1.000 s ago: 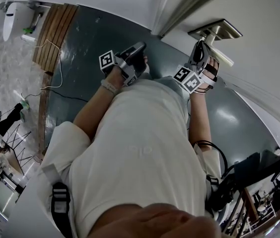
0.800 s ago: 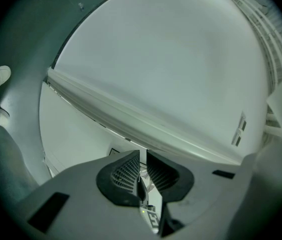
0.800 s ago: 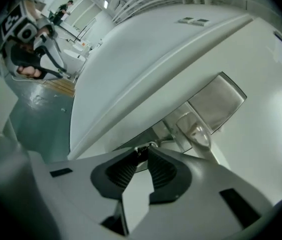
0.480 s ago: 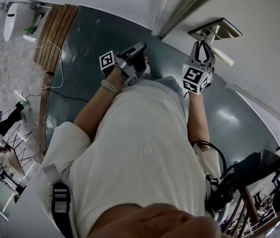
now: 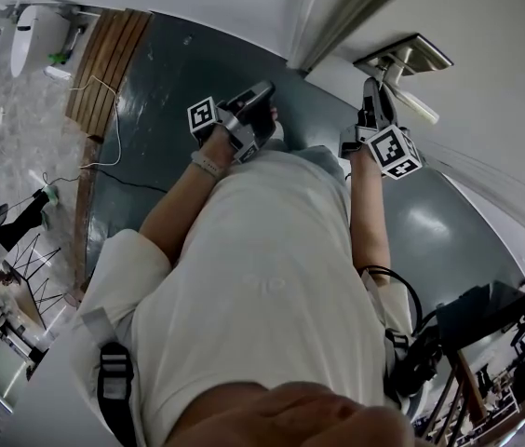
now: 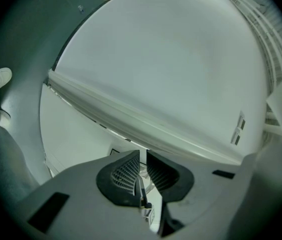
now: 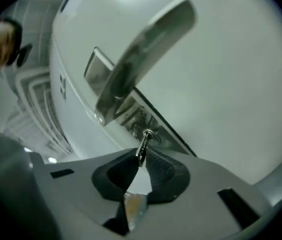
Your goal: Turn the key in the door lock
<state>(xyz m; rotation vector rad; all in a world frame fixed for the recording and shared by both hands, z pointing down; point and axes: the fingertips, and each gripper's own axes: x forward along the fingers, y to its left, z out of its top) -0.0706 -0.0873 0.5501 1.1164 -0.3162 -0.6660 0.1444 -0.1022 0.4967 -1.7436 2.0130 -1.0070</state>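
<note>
one key [image 7: 140,152] (lengthwise toward lock [image 7: 152,136])

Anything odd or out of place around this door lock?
Nothing stands out. The key sits in the lock plate below the door handle, undamaged as far as shown. The right gripper, whose jaws have just been closing, grips the key's head.

Door [image 5: 500,21] white; handle [image 7: 146,54], key [image 7: 141,151] silver; floor [image 5: 188,73] dark grey-green; shirt [image 5: 262,277] white.
</note>
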